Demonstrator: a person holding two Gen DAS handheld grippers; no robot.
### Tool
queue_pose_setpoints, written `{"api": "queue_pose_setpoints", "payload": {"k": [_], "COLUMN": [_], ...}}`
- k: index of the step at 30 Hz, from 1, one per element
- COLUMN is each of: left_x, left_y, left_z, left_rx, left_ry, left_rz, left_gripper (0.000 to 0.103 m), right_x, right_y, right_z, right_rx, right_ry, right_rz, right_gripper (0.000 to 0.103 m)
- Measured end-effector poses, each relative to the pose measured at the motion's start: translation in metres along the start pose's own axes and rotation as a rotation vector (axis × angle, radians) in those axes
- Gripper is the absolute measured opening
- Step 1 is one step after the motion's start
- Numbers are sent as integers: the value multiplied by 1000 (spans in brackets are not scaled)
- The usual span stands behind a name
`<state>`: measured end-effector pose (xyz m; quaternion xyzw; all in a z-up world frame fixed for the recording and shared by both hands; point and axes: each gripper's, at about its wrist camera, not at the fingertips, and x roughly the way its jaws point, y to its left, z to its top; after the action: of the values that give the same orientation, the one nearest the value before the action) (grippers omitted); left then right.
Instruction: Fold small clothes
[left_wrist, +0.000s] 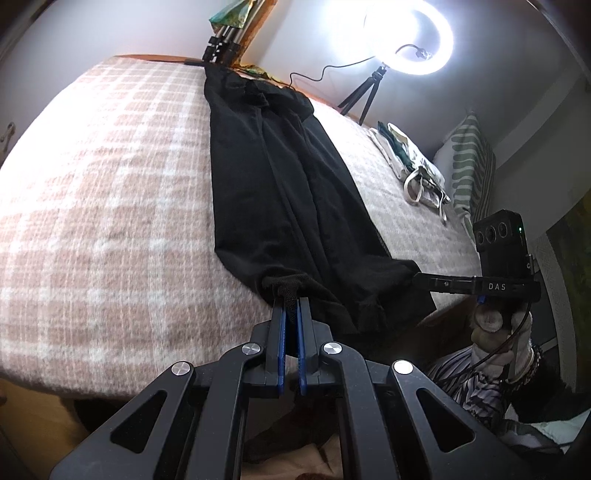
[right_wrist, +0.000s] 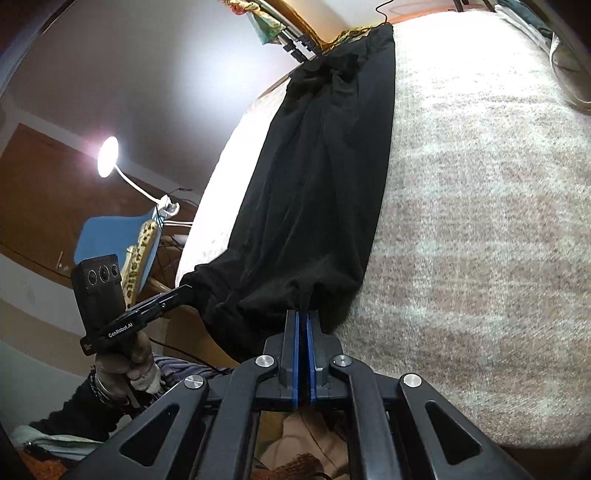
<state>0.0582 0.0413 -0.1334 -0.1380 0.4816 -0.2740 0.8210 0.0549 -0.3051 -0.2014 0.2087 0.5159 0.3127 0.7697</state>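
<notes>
Black pants lie stretched lengthwise on a pink and white checked blanket, waistband at the far end, cuffs at the near edge. My left gripper is shut on the left cuff. My right gripper is shut on the right cuff of the pants. The right gripper also shows in the left wrist view, its tip in the cloth. The left gripper shows in the right wrist view, at the other cuff.
A lit ring light on a tripod stands at the far right. A crumpled pale garment and a green patterned pillow lie at the right. A desk lamp and blue chair stand left of the bed.
</notes>
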Motion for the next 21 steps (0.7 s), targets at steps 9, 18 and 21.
{"api": "queue_pose_setpoints", "payload": {"k": [9,18,21], "left_x": [4,26,36], "left_y": [-6,13,19], "left_z": [31,77,92], "left_rx": [17,-31,-35], "left_ry": [-44,-53,-52], "left_rz": [4,19,27], "left_gripper": [4,3,4], "right_x": [-10,-8,-2], "right_y": [-1,-17,-23], "right_z": [23,69,84], "right_rx": [15,66,92], "right_ry": [-36,-65,-72], "right_rz": [-9,-32,-46], "right_gripper": [1,1,1]}}
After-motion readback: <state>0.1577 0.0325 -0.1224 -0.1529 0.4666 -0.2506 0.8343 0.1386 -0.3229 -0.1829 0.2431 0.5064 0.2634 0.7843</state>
